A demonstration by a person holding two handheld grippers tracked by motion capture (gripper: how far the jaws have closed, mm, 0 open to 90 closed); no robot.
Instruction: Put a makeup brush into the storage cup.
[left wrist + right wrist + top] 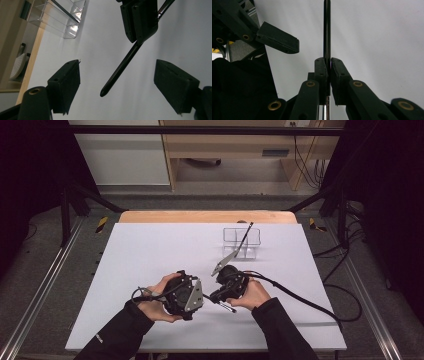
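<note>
A thin black pen (227,307) lies level just above the white table (150,255), low in the middle of the high view. My right gripper (217,297) is shut on it: in the right gripper view the jaws (329,60) pinch the shaft and the pen (327,30) runs straight ahead. My left gripper (200,296) faces it from the left. In the left gripper view its jaws (117,64) stand wide apart. The pen's tip (117,75) points in between them and touches neither pad.
A clear plastic compartment box (241,242) stands at the back of the table, with a second black pen (245,234) leaning in it. The same box (57,17) lies upper left in the left gripper view. Cables trail off to the right.
</note>
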